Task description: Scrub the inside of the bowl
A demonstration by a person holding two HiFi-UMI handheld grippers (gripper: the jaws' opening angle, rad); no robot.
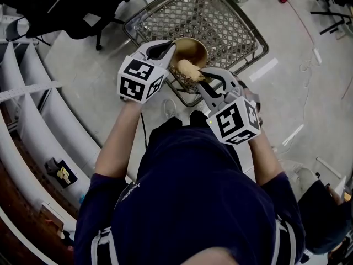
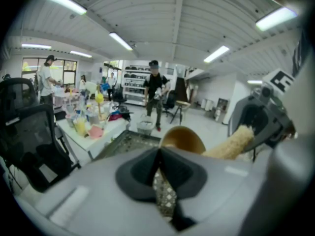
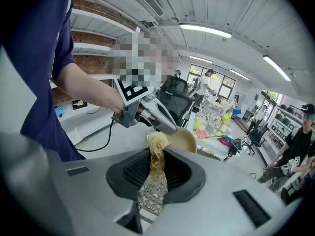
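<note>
A tan bowl (image 1: 193, 49) is held in the air over a wire mesh basket (image 1: 220, 21). My left gripper (image 1: 172, 51) is shut on the bowl's near-left rim. In the left gripper view the bowl (image 2: 183, 138) rises just past the closed jaws. My right gripper (image 1: 207, 76) is shut on a straw-coloured loofah scrubber (image 1: 187, 69), whose tip reaches the bowl's rim. The right gripper view shows the scrubber (image 3: 157, 149) pinched between the jaws, the bowl (image 3: 186, 140) beyond it and the left gripper (image 3: 165, 124) clamped on its edge. The bowl's inside is mostly hidden.
The mesh basket stands on a grey floor. A black office chair (image 1: 66, 10) is at the upper left and white shelving (image 1: 33, 93) runs down the left. A cluttered table (image 2: 88, 124) and a standing person (image 2: 155, 90) lie beyond.
</note>
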